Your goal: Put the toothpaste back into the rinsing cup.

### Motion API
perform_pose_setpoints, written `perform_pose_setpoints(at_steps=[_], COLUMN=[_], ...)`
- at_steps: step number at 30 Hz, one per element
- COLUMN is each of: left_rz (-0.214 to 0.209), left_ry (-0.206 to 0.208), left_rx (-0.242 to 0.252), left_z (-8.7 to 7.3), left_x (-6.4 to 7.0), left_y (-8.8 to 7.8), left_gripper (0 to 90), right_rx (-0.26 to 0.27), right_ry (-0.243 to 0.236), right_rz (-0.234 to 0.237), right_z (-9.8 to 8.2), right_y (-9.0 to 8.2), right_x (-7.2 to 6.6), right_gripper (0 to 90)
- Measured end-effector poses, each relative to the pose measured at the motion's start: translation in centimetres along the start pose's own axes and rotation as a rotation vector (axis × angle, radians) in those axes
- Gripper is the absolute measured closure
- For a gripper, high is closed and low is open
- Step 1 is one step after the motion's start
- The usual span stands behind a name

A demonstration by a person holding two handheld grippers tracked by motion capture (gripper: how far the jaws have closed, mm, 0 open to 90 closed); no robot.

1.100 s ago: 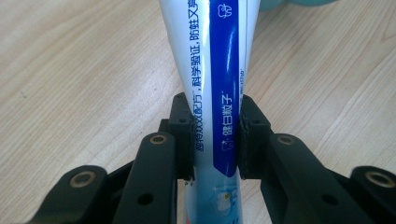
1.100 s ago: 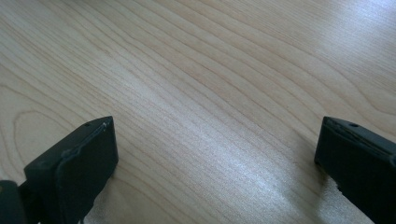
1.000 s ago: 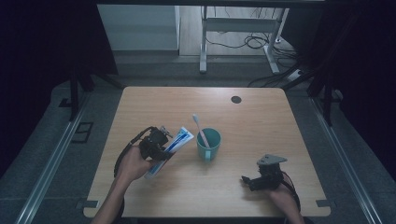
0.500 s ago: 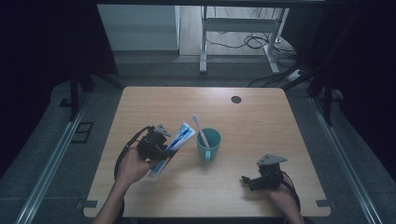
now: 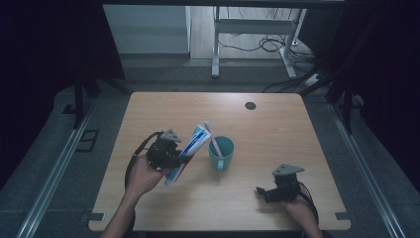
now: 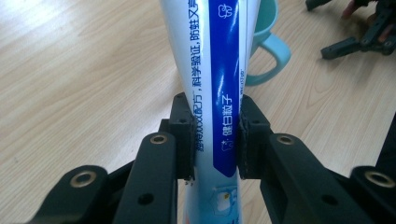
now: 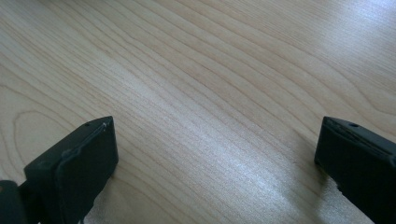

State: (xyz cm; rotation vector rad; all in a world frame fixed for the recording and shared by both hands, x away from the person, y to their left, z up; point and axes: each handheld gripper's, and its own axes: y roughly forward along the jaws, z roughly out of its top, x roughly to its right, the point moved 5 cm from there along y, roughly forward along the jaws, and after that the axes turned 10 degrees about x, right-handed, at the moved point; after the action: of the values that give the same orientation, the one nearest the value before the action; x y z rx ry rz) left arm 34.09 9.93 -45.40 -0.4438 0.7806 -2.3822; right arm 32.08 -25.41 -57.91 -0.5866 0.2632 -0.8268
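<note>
My left gripper (image 5: 181, 157) (image 6: 215, 135) is shut on a blue-and-white toothpaste tube (image 5: 190, 148) (image 6: 219, 70), pads pressing its two sides. The tube is lifted off the table and tilts up and to the right, its upper end close to the teal mug (image 5: 221, 153) (image 6: 266, 42). A white toothbrush (image 5: 212, 136) stands in that mug and leans left. Near the front right of the table, my right gripper (image 5: 262, 192) (image 7: 215, 154) rests low over bare wood, its jaws wide apart with nothing between them.
The wooden table (image 5: 277, 129) has a small dark round hole cover (image 5: 250, 105) near its far edge. Dark floor, metal rails and a table frame with cables lie beyond.
The left gripper has carried the toothpaste tube a little up and toward the mug, tilting it more upright. The right gripper has stayed where it was.
</note>
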Motion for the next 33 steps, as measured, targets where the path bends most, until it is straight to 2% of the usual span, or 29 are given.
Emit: perform_pose_setpoints(at_steps=[17, 33], left_rz=[0.003, -0.003], left_ry=[-0.003, -0.028], left_rx=[0.09, 0.161], left_z=[2.8, 5.0], left_x=[0.7, 0.8], left_y=[1.0, 2.3], left_gripper=[72.4, 72.5], right_rx=[0.0, 0.0], right_ry=[0.0, 0.0], right_rz=[-0.001, -0.001], right_z=[0.0, 0.0], right_y=[0.0, 0.0], right_x=[0.0, 0.0], right_gripper=[0.0, 0.0])
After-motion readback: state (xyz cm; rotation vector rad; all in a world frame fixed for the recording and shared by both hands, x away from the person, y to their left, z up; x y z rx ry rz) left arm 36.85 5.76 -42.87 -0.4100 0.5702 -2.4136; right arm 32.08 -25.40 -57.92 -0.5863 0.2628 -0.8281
